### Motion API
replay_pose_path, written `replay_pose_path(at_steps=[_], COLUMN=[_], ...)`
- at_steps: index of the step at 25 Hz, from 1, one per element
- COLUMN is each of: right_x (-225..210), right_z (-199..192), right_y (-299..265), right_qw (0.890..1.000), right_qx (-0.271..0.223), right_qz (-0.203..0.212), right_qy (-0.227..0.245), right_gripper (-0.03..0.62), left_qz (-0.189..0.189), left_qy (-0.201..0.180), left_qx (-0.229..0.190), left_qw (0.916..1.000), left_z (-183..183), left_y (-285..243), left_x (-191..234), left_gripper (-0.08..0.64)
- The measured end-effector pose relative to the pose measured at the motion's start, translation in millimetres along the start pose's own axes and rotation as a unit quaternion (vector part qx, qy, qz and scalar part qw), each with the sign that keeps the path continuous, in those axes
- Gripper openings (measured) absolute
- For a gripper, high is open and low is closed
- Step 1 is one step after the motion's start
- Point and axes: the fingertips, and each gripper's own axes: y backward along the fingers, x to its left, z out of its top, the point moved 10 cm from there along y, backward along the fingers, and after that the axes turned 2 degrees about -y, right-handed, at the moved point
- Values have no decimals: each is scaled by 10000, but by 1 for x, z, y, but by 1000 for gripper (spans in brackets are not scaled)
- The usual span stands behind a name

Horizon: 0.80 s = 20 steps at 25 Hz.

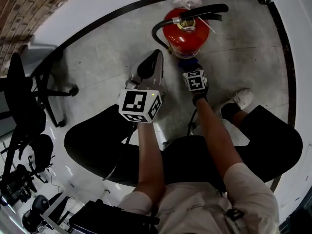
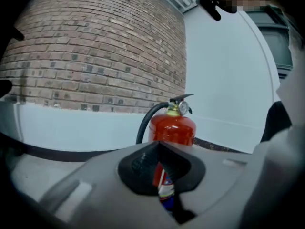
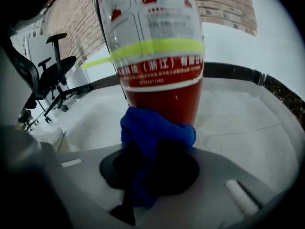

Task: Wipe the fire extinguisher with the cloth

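Note:
A red fire extinguisher [image 1: 185, 33] with a black hose and handle stands upright on the grey floor near the white wall. My right gripper [image 1: 191, 68] is shut on a blue cloth [image 1: 187, 62] and holds it low against the cylinder's near side. In the right gripper view the bunched cloth [image 3: 156, 131] touches the red body just under the extinguisher [image 3: 157, 56] label. My left gripper [image 1: 157, 55] hovers left of the cylinder and a little back from it. It is shut with nothing held and clear of the extinguisher [image 2: 173, 127], which fills the centre of the left gripper view.
A black office chair [image 1: 23, 106] stands at the left, also visible as the chair [image 3: 51, 73] in the right gripper view. A brick wall [image 1: 27, 6] rises behind. A black strip [image 1: 280, 43] borders the floor. The person's white shoe [image 1: 242, 99] rests right of the grippers.

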Motion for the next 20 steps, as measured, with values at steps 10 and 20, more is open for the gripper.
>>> replay_pose_path(at_steps=[10, 20], right_x=[-37, -8], right_z=[11, 121], right_y=[40, 249], right_qw=[9995, 9638], right_qx=[159, -2639], right_qz=[230, 142], right_qy=[-161, -356], right_gripper=[81, 84], left_qz=[-118, -231], left_qy=[58, 103], left_qx=[-219, -789], left_qw=[9997, 9966], left_z=[14, 52], left_y=[11, 29], left_x=[-12, -18], left_gripper=[2, 2])
